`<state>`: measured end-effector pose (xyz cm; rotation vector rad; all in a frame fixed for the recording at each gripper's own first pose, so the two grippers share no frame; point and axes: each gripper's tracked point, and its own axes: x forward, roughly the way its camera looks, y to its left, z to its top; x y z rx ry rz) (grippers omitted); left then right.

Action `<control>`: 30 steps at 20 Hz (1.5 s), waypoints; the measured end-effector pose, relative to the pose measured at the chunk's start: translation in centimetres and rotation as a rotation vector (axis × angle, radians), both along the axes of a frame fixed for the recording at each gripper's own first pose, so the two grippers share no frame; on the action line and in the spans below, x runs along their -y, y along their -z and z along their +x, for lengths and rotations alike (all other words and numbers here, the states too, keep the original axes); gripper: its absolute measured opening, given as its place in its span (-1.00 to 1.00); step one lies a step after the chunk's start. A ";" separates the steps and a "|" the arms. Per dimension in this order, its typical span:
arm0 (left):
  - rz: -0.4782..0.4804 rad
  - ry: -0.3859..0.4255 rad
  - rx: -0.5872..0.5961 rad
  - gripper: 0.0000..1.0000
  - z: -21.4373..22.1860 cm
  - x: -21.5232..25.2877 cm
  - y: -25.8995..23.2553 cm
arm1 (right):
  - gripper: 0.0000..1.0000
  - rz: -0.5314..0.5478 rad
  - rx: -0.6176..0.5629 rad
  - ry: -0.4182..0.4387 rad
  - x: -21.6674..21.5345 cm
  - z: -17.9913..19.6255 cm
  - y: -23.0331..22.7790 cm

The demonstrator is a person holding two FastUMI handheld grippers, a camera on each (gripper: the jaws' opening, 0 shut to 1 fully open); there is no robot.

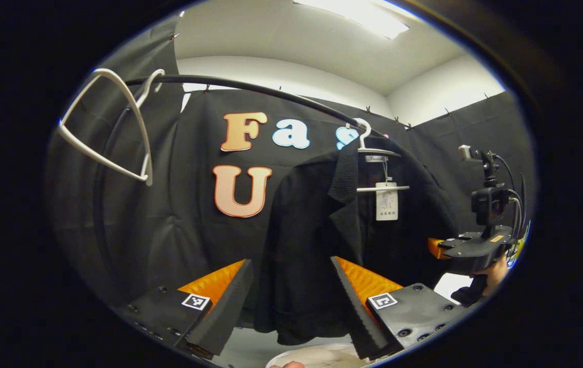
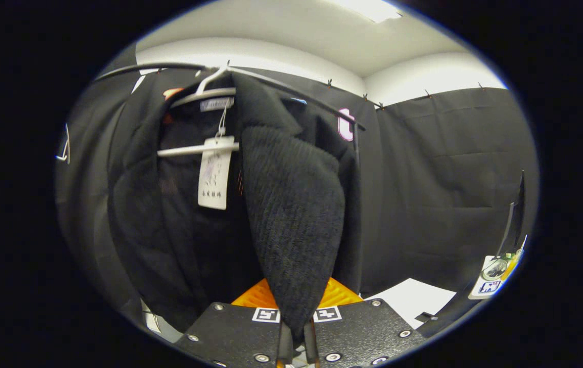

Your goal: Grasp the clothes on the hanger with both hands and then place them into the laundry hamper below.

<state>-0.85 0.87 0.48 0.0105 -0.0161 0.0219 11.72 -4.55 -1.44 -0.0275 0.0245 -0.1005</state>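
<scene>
On the far left of the left gripper view an empty white hanger [image 1: 112,128] hung tilted on the black rail [image 1: 250,91], and further along that rail the black jacket [image 1: 317,230] hung on its own hanger [image 1: 375,153], a paper tag [image 1: 387,200] dangling at the neck. Your left tongs [image 1: 291,301] stood wide open, the jacket's lower front showing in the gap between them but not yet touched. Below, a pale rim that is probably the laundry hamper [image 1: 317,358] peeked in at the bottom edge. To the right, your right tongs [image 1: 437,247] were up against the jacket's far side. In the right gripper view the right tongs [image 2: 297,337] were narrowed onto a knitted black fold of the jacket [image 2: 294,214], pinching it at the tip. The risk from there was a one-sided pull: with one side of the garment gripped, tugging down could have swung the hanger [image 2: 204,92] along the rail or dragged it off with the jacket. A thin pinch on loose knit could also have slipped free, dropping the jacket outside the hamper.
</scene>
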 end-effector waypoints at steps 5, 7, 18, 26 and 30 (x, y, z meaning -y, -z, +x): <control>-0.066 0.104 0.023 0.93 5.0 5.4 0.4 | -0.84 -0.057 0.055 -0.074 -0.8 -4.6 -4.4; -0.111 0.109 0.034 0.86 7.3 6.9 0.7 | -0.84 -0.041 0.066 -0.098 -1.1 -5.7 -5.4; -0.026 -0.150 0.019 0.86 16.9 6.4 5.8 | -0.84 -0.050 0.045 -0.155 -1.6 -6.3 -6.2; 0.034 -0.304 0.068 0.98 15.1 -2.4 3.9 | -0.83 -0.034 0.049 -0.184 -1.3 -6.2 -6.1; 0.087 -0.274 0.088 0.89 13.7 -3.9 1.7 | -0.83 -0.025 0.053 -0.188 -1.3 -6.1 -5.8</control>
